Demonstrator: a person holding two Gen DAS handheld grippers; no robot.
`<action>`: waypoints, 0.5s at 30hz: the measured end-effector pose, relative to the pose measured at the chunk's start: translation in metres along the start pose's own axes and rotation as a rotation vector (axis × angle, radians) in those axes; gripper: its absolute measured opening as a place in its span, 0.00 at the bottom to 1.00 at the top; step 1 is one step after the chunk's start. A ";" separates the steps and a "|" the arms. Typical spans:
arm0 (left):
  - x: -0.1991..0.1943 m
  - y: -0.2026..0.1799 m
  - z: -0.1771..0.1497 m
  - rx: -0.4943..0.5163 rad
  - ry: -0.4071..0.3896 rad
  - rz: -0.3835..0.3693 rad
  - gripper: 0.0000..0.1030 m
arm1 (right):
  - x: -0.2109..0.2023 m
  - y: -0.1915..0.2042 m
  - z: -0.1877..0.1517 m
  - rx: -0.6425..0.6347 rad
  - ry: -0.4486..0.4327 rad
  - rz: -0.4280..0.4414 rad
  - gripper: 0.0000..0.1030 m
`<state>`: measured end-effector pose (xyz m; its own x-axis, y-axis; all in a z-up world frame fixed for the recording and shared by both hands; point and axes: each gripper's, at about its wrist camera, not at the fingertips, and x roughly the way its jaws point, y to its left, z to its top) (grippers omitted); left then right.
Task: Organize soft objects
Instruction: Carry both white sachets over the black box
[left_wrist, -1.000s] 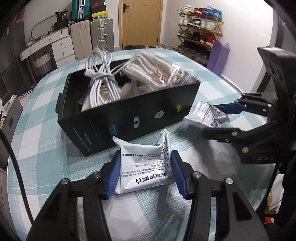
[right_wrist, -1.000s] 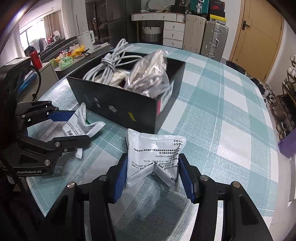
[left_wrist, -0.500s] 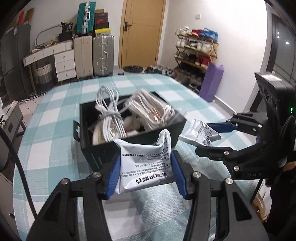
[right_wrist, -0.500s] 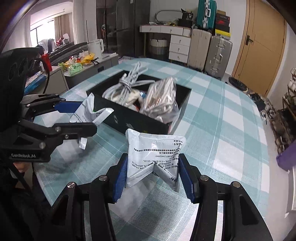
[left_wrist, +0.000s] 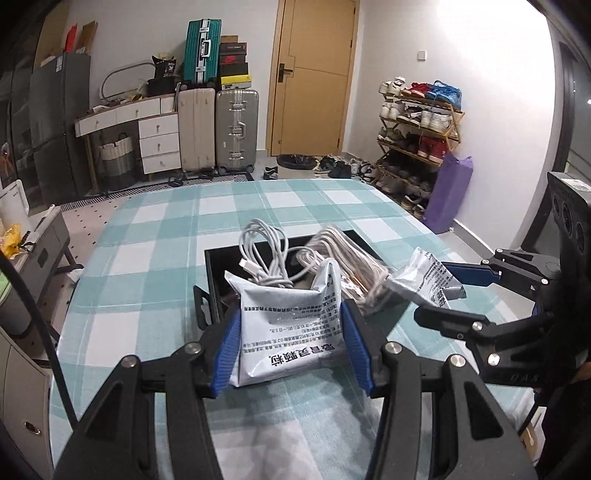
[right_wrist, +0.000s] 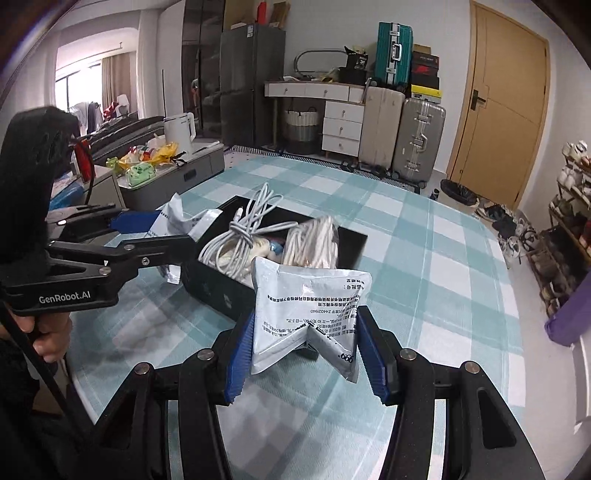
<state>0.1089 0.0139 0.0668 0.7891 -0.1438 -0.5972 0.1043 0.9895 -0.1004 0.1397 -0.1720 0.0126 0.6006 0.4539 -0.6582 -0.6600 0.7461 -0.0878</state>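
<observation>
Even indoor light fills the room, and daylight blows out the window (right_wrist: 79, 79) at far left. Both views bend hard at their dark rounded edges. The silver packet (left_wrist: 291, 325) glints mildly; soft shadows lie on the checked bench (left_wrist: 155, 258). Focus is crisp.

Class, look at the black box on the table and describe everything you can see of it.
The black box is an open-topped rectangular carton, matte, with small printed icons on its side. It rests on the checked tablecloth, holding a white cable bundle and a bagged cable coil that rise above its rim.
</observation>
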 end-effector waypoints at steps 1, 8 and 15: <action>0.002 0.002 0.001 -0.003 0.000 0.002 0.50 | 0.003 0.002 0.002 -0.013 0.000 -0.006 0.52; 0.018 0.007 0.008 -0.017 0.008 0.017 0.50 | 0.028 0.016 0.016 -0.125 0.031 -0.026 0.52; 0.034 0.010 0.013 -0.010 0.023 0.016 0.50 | 0.049 0.017 0.028 -0.200 0.052 -0.023 0.52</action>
<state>0.1447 0.0196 0.0557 0.7765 -0.1284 -0.6169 0.0858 0.9914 -0.0984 0.1706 -0.1230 -0.0001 0.5957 0.4087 -0.6915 -0.7262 0.6419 -0.2462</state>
